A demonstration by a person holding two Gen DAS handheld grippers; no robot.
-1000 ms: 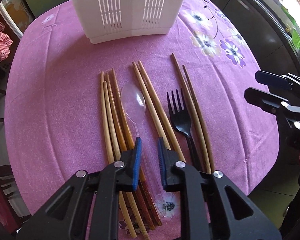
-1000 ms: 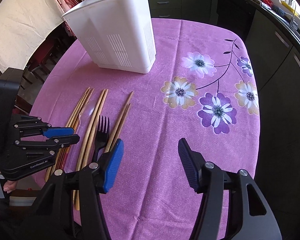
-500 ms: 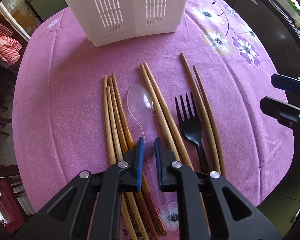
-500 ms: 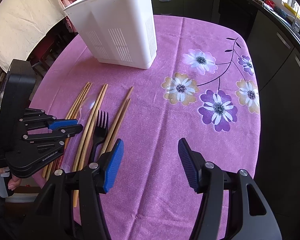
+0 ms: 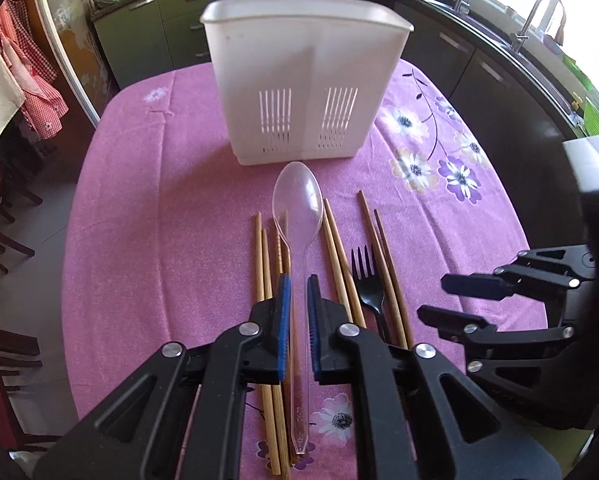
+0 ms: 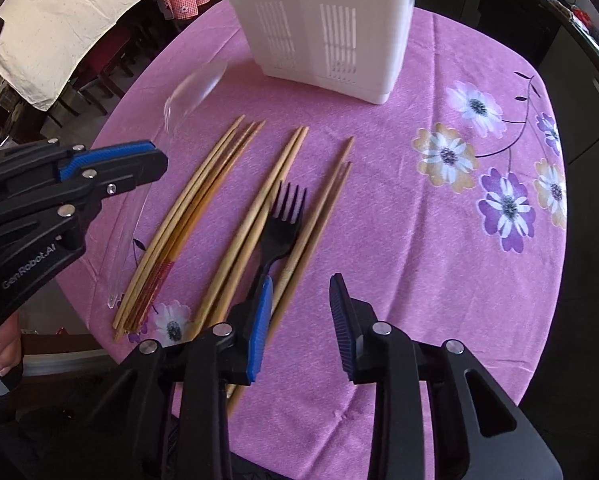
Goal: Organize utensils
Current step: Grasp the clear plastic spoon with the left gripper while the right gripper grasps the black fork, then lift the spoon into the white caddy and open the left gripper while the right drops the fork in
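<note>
Two grippers are at work over the purple floral tablecloth. We find the left gripper closed on the handle of a clear plastic spoon, its jaws having just drawn in the last of the way; the spoon is off the cloth, bowl pointing toward the white slotted utensil holder, which stands upright at the far side of the table. In the right wrist view the spoon appears blurred above the cloth, clear of the chopsticks.

We note the right gripper with jaws partly apart and just narrowed, gripping nothing. Its left pad sits at the handle end of the black plastic fork; the fork itself lies flat between two pairs of wooden chopsticks and is not between the pads. A further bundle of chopsticks lies toward the left gripper.

We judge the step in hand to be carrying the spoon to the holder. The next move calls for raising it above the rim, tipping it handle-down or bowl-down, and releasing it into one compartment. The right gripper must shift to straddle the fork handle without catching the neighbouring chopsticks.
</note>
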